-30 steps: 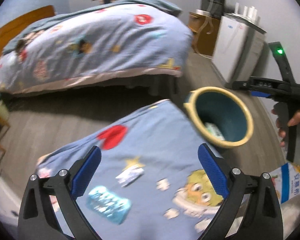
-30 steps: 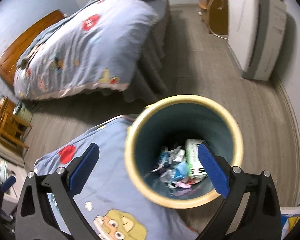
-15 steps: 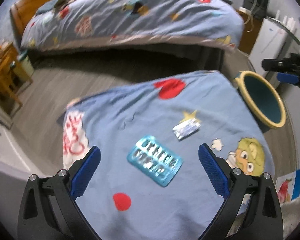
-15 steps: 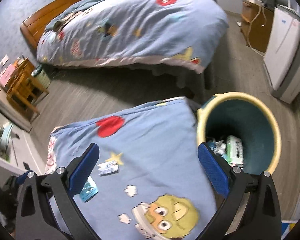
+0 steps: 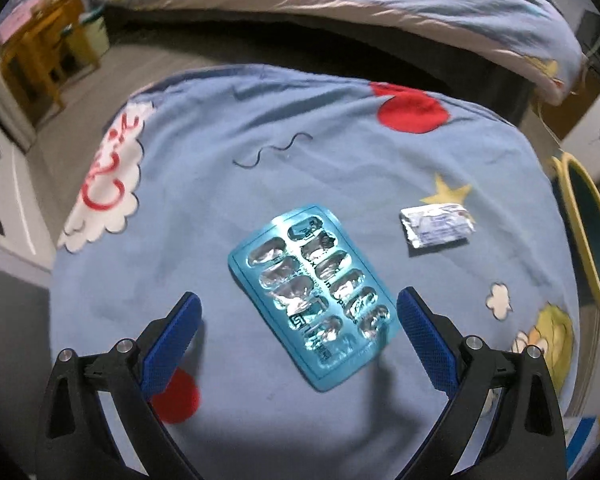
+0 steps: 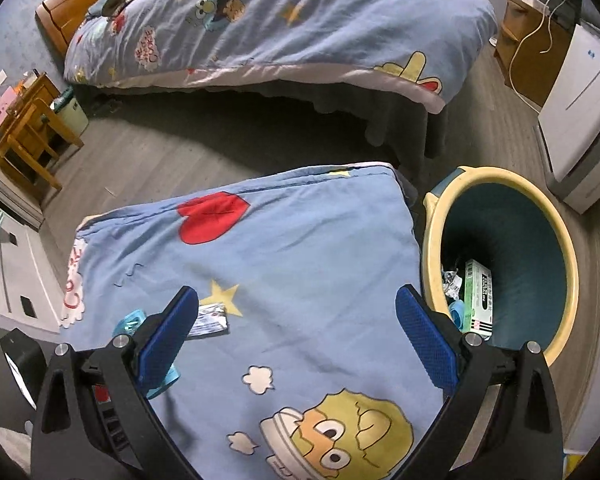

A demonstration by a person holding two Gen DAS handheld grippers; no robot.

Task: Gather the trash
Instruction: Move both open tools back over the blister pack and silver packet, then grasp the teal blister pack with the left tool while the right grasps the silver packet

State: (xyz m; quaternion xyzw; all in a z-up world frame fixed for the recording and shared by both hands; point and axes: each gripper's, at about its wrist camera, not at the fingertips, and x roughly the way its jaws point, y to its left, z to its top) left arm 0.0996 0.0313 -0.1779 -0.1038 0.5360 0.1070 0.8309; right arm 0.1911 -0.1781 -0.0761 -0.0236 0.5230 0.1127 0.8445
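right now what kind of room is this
Most likely a bedroom: a bed with a cartoon quilt and wooden headboard, a wooden nightstand by the wall, and a bin on the floor beside a second quilted surface.

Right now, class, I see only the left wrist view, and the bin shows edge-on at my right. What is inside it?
Observer: The right wrist view looks into the trash bin; a green-and-white box lies inside.
Operator: Anything else in there?
Observer: Yes, crumpled wrappers lie beside the box, near the bottom.
Operator: And the right claw?
Observer: The right claw is open and holds nothing, above the cartoon quilt.
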